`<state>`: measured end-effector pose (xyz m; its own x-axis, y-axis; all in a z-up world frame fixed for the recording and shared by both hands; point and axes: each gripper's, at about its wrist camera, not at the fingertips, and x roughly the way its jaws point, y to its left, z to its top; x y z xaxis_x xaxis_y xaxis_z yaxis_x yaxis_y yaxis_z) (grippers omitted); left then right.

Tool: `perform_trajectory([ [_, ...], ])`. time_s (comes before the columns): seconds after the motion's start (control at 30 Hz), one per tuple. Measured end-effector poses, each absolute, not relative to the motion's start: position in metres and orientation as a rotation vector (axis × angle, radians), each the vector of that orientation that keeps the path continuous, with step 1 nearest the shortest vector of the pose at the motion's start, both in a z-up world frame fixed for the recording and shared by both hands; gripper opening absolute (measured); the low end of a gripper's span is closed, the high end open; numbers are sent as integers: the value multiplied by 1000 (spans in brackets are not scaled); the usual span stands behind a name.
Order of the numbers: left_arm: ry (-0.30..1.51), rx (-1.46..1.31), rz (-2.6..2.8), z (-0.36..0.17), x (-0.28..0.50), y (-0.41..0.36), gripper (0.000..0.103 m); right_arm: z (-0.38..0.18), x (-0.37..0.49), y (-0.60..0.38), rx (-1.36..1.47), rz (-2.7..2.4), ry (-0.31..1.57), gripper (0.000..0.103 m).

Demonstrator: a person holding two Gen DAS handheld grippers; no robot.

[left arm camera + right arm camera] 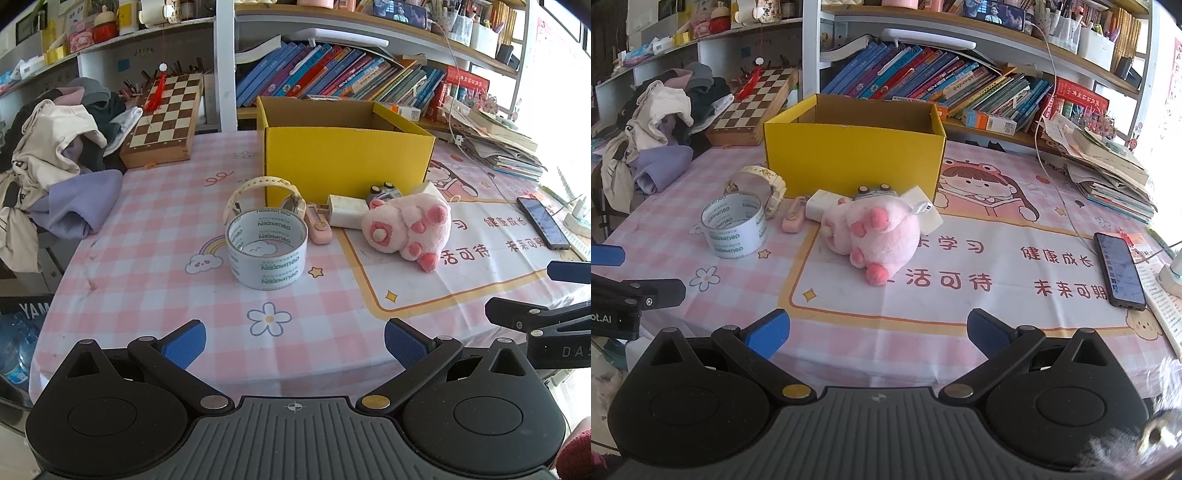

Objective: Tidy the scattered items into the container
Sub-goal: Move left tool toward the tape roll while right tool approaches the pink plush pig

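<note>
A yellow cardboard box (343,162) (849,155) stands open-topped at the table's middle back. In front of it lie a roll of clear tape (266,248) (734,229), a cream watch (258,190) (768,184), a small pink utility knife (318,223) (793,218), a white charger block (345,210) (818,203), a small grey toy car (386,192) (873,191) and a pink plush toy (406,227) (879,236). My left gripper (295,343) is open near the front edge, short of the tape. My right gripper (879,334) is open too, short of the plush.
A phone (543,223) (1119,273) lies at the right with cables and stacked books (1108,177). A clothes pile (55,166) and a chessboard (166,118) sit at the left back. Shelves of books (332,74) stand behind the box.
</note>
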<state>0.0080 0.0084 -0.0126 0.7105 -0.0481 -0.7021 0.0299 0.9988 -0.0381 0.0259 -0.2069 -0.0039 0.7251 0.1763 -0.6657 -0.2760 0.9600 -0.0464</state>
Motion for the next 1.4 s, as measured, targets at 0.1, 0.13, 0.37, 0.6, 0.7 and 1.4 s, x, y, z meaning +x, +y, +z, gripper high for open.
perform_trajectory([
  [0.1,778,-24,-47,-12,8,9,103,-4,27,-206,-146,246,721,103],
  [0.13,778,-24,-48,-12,8,9,103,-5,27,-206,-146,245,723,103],
  [0.37,766,-32,-66,-11,8,9,103,-4,31,-206,-139,255,739,103],
  [0.6,771,-32,-88,-12,14,8,103,-5,36,-203,-157,253,740,103],
  [0.7,767,-37,-95,-13,15,8,103,-5,39,-202,-157,262,738,103],
  [1.4,792,-75,28,-22,61,15,103,-11,108,-200,-160,349,780,95],
])
